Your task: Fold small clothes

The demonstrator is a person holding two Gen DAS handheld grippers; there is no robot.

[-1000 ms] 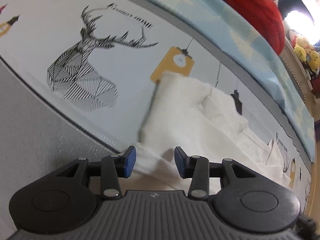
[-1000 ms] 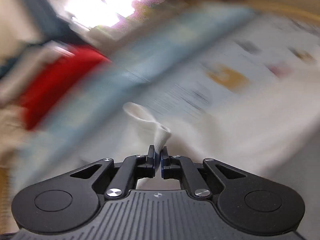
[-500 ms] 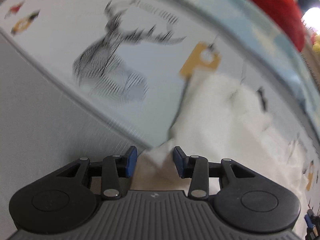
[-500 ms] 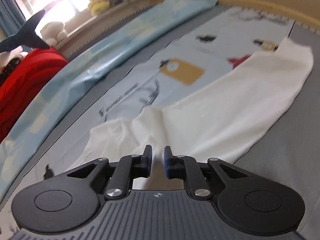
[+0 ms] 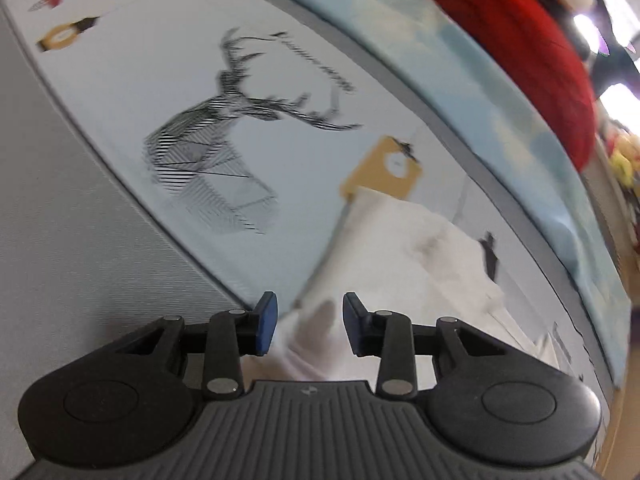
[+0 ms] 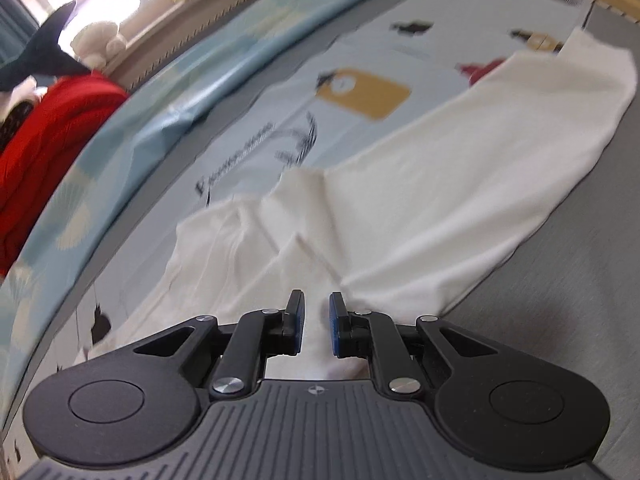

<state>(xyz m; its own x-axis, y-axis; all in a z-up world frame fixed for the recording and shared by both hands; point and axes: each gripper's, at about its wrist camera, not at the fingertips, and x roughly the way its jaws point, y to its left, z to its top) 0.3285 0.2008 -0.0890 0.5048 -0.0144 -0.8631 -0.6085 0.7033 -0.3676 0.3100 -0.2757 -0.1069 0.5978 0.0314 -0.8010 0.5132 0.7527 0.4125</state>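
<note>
Each camera sits just behind its own tool and looks forward and steeply down along the two fingers, close above a bed. The left tool (image 5: 306, 324) fills the bottom of the left wrist view, which faces across a printed sheet (image 5: 280, 80) toward a red blanket (image 5: 520, 48) at the far right. The right tool (image 6: 316, 326) fills the bottom of the right wrist view, with the red blanket (image 6: 52, 128) at the far left. Both views share the white garment (image 5: 400, 248) (image 6: 460, 168), the printed sheet (image 6: 360, 40) and the blanket, seen from opposite ends.
</note>
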